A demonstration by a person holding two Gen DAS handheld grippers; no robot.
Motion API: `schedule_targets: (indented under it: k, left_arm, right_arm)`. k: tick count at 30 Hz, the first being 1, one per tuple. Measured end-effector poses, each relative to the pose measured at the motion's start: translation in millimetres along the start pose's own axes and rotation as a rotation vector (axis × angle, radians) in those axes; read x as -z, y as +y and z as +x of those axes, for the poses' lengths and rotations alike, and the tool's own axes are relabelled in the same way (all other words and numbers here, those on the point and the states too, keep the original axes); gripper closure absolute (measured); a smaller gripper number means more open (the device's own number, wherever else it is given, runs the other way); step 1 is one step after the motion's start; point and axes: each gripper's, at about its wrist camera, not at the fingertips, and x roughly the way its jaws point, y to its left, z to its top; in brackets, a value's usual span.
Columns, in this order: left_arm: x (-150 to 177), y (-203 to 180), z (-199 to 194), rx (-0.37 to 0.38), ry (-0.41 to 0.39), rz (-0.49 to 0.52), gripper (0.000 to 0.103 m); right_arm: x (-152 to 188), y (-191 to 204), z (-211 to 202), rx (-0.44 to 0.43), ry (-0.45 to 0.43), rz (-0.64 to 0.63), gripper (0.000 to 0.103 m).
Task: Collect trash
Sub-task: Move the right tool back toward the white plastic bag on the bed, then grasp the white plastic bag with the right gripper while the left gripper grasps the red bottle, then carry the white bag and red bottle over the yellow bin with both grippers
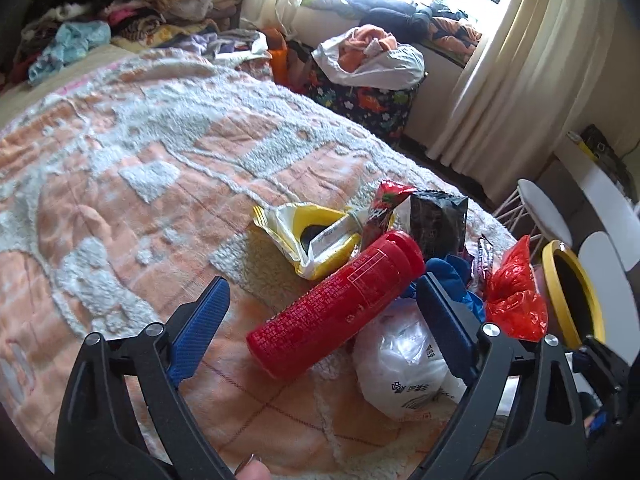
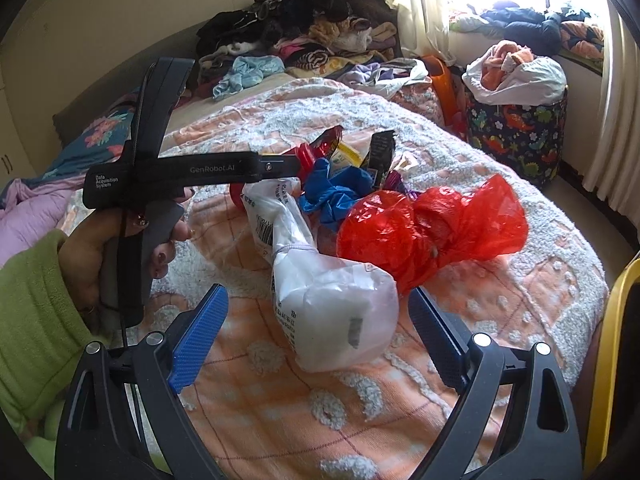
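Trash lies in a heap on the orange and white bedspread. A red tube can lies on its side between the open fingers of my left gripper. Beyond it lie a yellow wrapper, a red wrapper and a black wrapper. A white plastic bag lies between the open fingers of my right gripper. A red plastic bag and a crumpled blue bag lie just behind it. The left gripper also shows in the right wrist view, over the heap.
A yellow-rimmed bin stands off the bed's right edge; its rim shows in the right wrist view. A dinosaur-print basket with clothes stands by the window. Piled clothes cover the bed's far end. A white stool stands beyond.
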Motion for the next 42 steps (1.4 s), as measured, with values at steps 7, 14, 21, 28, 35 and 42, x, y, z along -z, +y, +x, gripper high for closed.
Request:
schedule_targets:
  k: [7,14,21,28,35,42]
  left_arm:
    - [5.9,1.4,1.1,0.057,0.025,-0.031,0.035]
    - [14.0,-3.9,-3.4,0.099,0.049,-0.026,0.046]
    - [24.2,-14.0,-4.1,0.129,0.088,-0.012,0.057]
    - [33.1,-24.9,-1.5,0.114,0.112,-0.009,0.076]
    - [39.0,-28.9,-17.4,0.082,0.06,-0.043,0.079]
    - [32.4,-35.9,-50.8,0.064,-0.061,-0.077,0.08]
  right_arm:
    - [1.3,2.1,13.4,-0.009,0.05,-0.007,0.047]
    - [10.4,-6.3,1.7,-0.054,0.05,0.035,0.058]
    - [23.6,-2.3,-12.3,-0.065,0.066,0.013,0.061]
    - [34.8,7.1,-22.2,-0.062,0.084,-0.036,0.064]
    - [37.9,12.1,-28.9,-0.061,0.076,-0.057,0.066]
    - [36.4,9.9,-50.7,-0.094,0.016,-0.04,0.069]
